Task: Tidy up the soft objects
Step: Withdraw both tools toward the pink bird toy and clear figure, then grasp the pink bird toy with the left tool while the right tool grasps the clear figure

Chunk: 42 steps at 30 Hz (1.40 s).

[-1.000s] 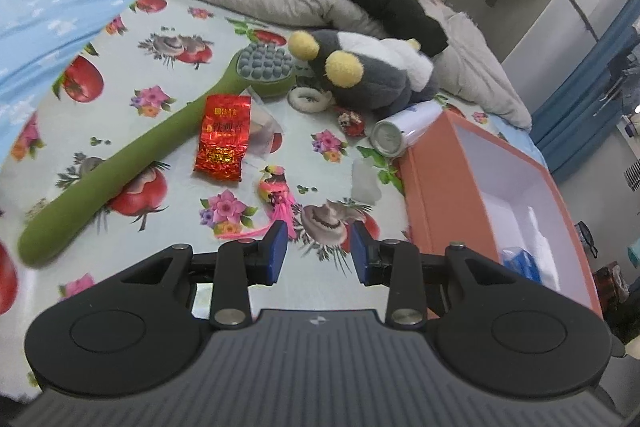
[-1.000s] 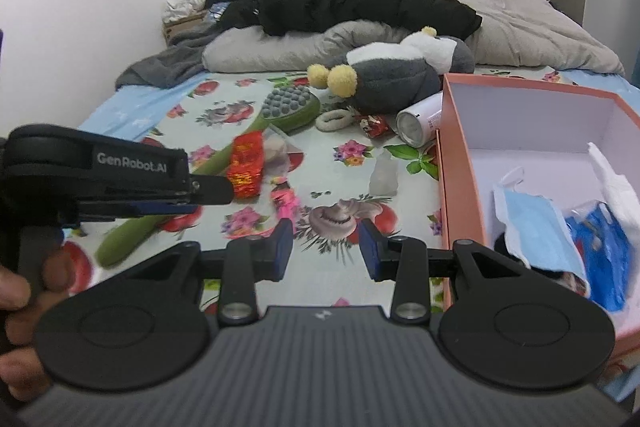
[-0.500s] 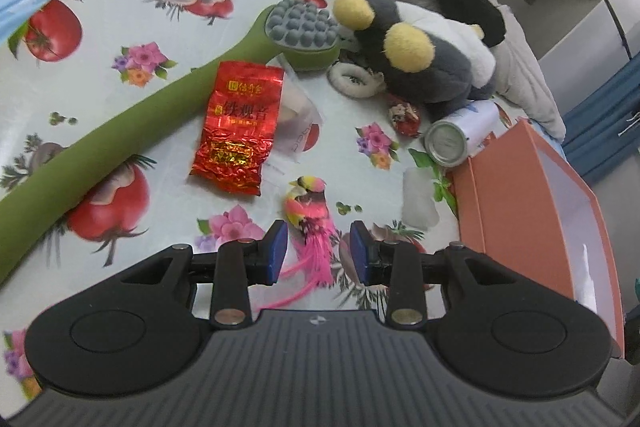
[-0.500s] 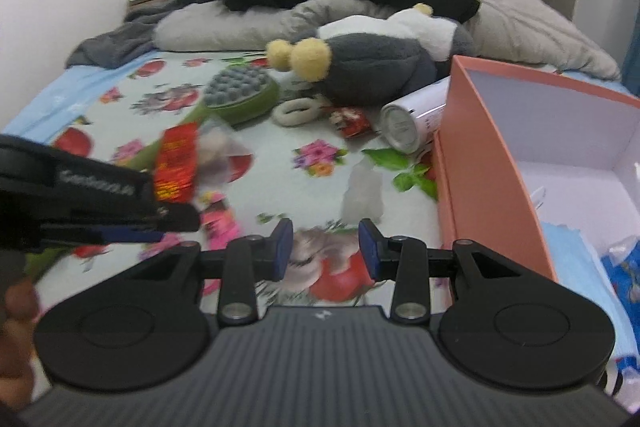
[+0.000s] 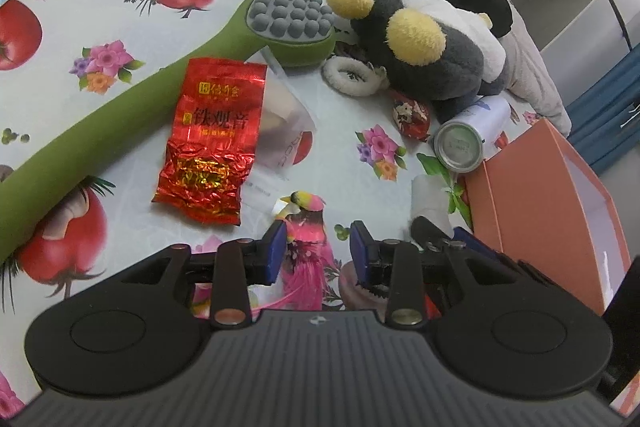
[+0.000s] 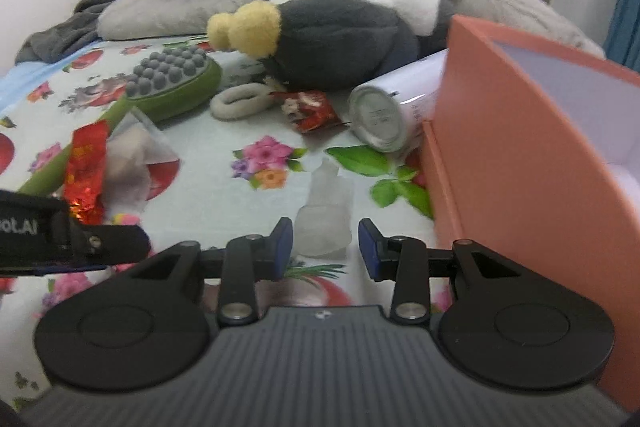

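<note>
My left gripper [image 5: 318, 251] is open low over the flowered bedspread, its blue pads either side of a pink feathered bird toy [image 5: 306, 227] without pressing on it. My right gripper [image 6: 325, 249] is open too, just short of a translucent white soft lump [image 6: 326, 215] that lies ahead between its fingers. A grey plush toy [image 5: 424, 67] with yellow ears lies further back, a white scrunchie [image 5: 352, 75] beside it. The orange box [image 6: 500, 131] stands to the right.
A long green massage brush [image 5: 288, 19], a red tea packet [image 5: 212, 139], a clear pouch [image 5: 284, 119], a red candy wrapper [image 5: 412, 113] and a white can [image 5: 464, 143] lie on the bedspread. Grey bedding and black clothes are piled at the back.
Both grippers have come forward and down toward the bedspread. The left now straddles the pink bird and the right has closed in on the translucent lump. The jaws look unchanged.
</note>
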Tool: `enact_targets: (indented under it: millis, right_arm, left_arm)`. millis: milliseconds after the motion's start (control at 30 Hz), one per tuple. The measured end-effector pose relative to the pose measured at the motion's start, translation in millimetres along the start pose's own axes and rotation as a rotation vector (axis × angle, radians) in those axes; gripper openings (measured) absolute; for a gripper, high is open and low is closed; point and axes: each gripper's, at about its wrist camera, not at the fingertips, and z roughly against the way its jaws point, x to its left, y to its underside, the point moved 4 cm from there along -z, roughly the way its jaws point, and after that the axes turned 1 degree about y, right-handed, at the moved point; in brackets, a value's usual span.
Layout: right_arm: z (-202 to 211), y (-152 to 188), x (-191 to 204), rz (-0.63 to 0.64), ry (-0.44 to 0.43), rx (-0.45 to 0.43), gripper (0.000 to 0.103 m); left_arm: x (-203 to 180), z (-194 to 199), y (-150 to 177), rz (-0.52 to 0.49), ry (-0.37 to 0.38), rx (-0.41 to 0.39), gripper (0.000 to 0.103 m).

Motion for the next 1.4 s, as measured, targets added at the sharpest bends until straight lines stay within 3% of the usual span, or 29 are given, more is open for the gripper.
enact_targets:
  millis: [67, 167, 233, 433, 733, 767, 833, 900, 1133, 1300, 1367, 1400]
  right_arm:
    - [-2.4, 0.9, 4.7, 0.012, -0.010, 0.009, 0.033]
    - [-0.9, 1.4, 8.2, 0.008, -0.028, 0.015, 0.022]
    - [3.6, 0.5, 8.4, 0.011, -0.031, 0.010, 0.020]
    - [22.1, 2.6, 4.7, 0.008, -0.040, 0.002, 0.019]
    - [49.6, 16.7, 4.9, 0.014, -0.058, 0.004, 0.019]
    - [51.5, 18.3, 5.4, 0.016, -0.060, 0.005, 0.019]
    - [54.7, 21.7, 6.0, 0.022, -0.063, 0.007, 0.019]
    - [57.4, 25.0, 6.8, 0.026, -0.068, 0.010, 0.019]
    - [63.7, 35.3, 5.1, 0.038, -0.069, 0.020, 0.019]
    - [66.0, 44.6, 5.6, 0.062, -0.072, 0.030, 0.019]
    - [66.3, 47.7, 5.2, 0.065, -0.070, 0.031, 0.019]
    - [66.4, 48.8, 5.0, 0.065, -0.070, 0.033, 0.019]
  left_arm:
    - [-0.4, 0.1, -0.1, -0.012, -0.005, -0.002, 0.034]
    - [-0.5, 0.0, 1.4, -0.038, -0.037, -0.001, 0.017]
    - [1.1, 0.9, 2.0, -0.034, -0.031, 0.002, 0.007]
    - [-2.4, 13.0, 5.5, -0.043, -0.020, -0.009, 0.003]
    - [-3.1, 25.4, 7.0, -0.018, -0.053, -0.016, 0.005]
    - [-2.6, 25.1, 6.8, -0.013, -0.052, -0.012, 0.009]
    - [-0.8, 23.6, 6.8, -0.002, -0.055, -0.009, 0.039]
    - [-1.1, 21.9, 7.1, -0.005, -0.056, -0.017, 0.046]
    - [-7.0, 4.5, 7.5, -0.046, -0.060, -0.061, 0.046]
    - [-13.4, -9.9, 13.5, -0.106, -0.074, -0.038, 0.045]
    - [-16.3, -11.7, 16.0, -0.126, -0.073, -0.044, 0.040]
    - [-17.8, -12.5, 17.0, -0.144, -0.086, -0.046, 0.031]
